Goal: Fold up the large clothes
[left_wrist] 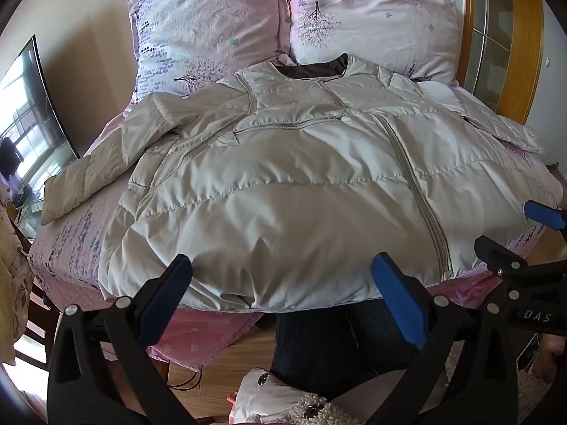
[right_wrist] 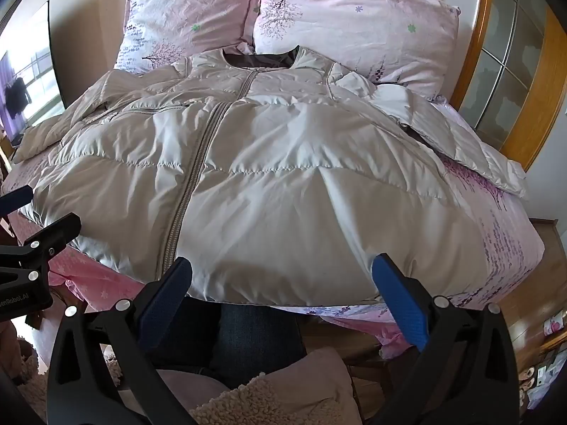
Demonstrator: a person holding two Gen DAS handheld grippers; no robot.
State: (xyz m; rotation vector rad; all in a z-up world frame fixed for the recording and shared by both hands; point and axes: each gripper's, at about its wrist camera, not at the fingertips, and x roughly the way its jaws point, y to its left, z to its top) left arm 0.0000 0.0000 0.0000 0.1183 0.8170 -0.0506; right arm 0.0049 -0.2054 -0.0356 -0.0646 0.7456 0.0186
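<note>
My left gripper point(left_wrist: 280, 276) had its jaws spread as wide as they go, nothing between the blue pads, and it hung tilted down over the near hem of the jacket point(left_wrist: 283, 177). My right gripper point(right_wrist: 281, 276) stood the same way, jaws spread wide and bare, over the hem further right. Whether either pad touched the cloth I could not tell. In the left view the right gripper showed at the right edge, beside the bed's corner.

The pale grey padded jacket lay front up across the bed point(left_wrist: 63, 248), its zip point(right_wrist: 191, 184) closed and running from the dark-lined collar point(left_wrist: 319, 67) down to the hem. The hem hung just over the near edge of the bed. One sleeve point(left_wrist: 85, 180) stretched out to the left on the flowered sheet; the other sleeve point(right_wrist: 471, 152) lay out to the right.

Two pink flowered pillows point(right_wrist: 354, 21) leaned at the head of the bed, the collar just in front of them. A wooden headboard point(right_wrist: 531, 113) with glass panels rose on the right. A dark screen point(left_wrist: 28, 106) stood at the left. Below the bed's edge I saw dark denim point(left_wrist: 319, 347) and wooden floor point(left_wrist: 226, 372).
</note>
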